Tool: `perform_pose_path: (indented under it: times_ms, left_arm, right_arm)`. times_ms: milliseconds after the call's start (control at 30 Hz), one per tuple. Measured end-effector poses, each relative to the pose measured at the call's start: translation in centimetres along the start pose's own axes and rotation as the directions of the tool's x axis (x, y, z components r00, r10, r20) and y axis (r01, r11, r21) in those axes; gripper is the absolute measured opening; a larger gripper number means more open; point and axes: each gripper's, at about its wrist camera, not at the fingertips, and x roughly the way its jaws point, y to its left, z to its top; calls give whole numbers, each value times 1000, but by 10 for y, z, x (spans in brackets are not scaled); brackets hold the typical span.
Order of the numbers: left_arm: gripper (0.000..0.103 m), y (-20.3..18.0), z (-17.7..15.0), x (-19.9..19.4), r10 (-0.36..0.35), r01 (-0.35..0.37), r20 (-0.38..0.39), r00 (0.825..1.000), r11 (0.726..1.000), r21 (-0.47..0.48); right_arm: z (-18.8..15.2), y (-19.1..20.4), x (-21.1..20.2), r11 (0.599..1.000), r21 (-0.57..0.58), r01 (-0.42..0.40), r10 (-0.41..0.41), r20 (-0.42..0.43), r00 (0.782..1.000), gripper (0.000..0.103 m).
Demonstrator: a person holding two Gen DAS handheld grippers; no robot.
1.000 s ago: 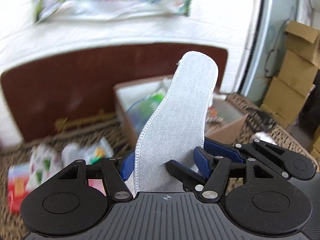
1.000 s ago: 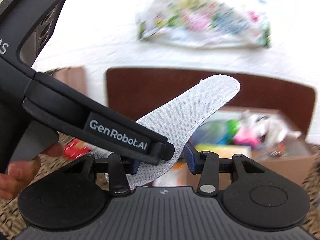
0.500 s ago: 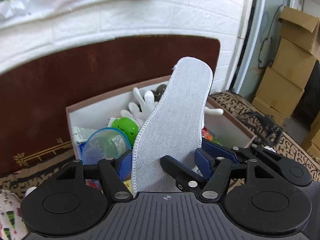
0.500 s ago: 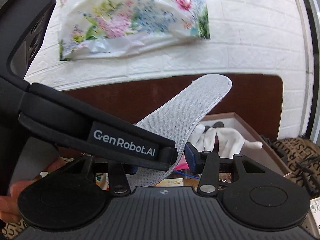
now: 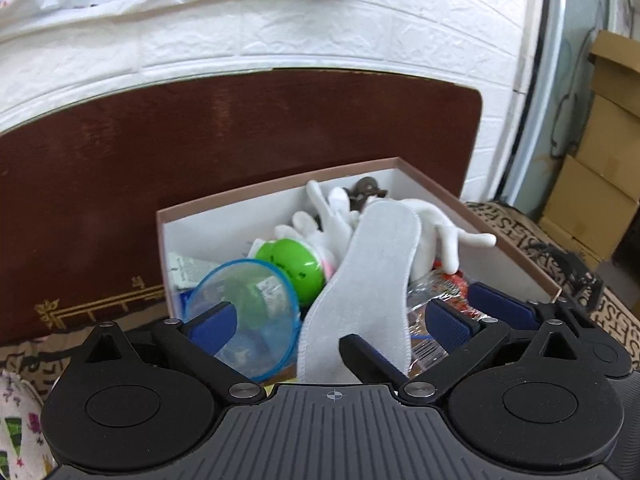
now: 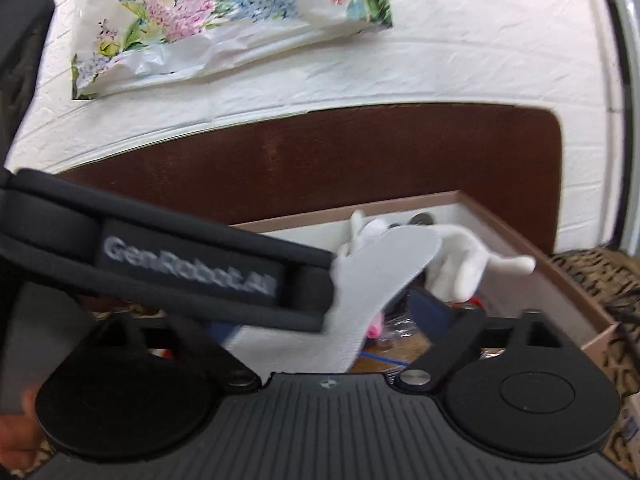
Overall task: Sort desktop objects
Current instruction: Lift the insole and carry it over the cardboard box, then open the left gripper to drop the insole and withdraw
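Observation:
A grey insole (image 5: 368,280) leans forward over the open cardboard box (image 5: 280,196), its toe end over the white gloves (image 5: 440,232) inside. My left gripper (image 5: 330,326) has its jaws opening wide; the blue pads (image 5: 212,326) stand clear of the insole's heel between them. In the right wrist view the insole (image 6: 384,276) also lies between the opening jaws of my right gripper (image 6: 328,320), untouched by the one pad (image 6: 432,308) that shows. The left gripper's black body (image 6: 180,268) crosses that view and hides the other pad.
The box also holds a green round case (image 5: 292,264), a clear blue lid (image 5: 244,312) and wrappers. A dark brown board (image 5: 240,132) and a white brick wall stand behind it. A floral plastic bag (image 6: 224,16) hangs above. Stacked cartons (image 5: 600,160) are at the right.
Both grippers have spread their jaws and let go of the insole, which has tipped forward and down into the box. Both hands came closer to the box.

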Motion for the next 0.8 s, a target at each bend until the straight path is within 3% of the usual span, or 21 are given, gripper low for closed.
perform_pose_path:
  times_ms: [367, 567, 800]
  left_arm:
    - [103, 2, -16, -24, 21, -21, 2, 1000, 996, -82]
    - [103, -14, -22, -62, 74, -70, 56, 996, 996, -62]
    - [103, -29, -37, -109, 167, -161, 118, 979, 985, -63]
  right_arm:
    - [-4, 2, -11, 1000, 2, -2, 2, -60, 998, 103]
    - [9, 13, -40, 1000, -18, 2, -3, -19, 1000, 103]
    - [16, 29, -83, 997, -74, 4, -2, 30, 1000, 103]
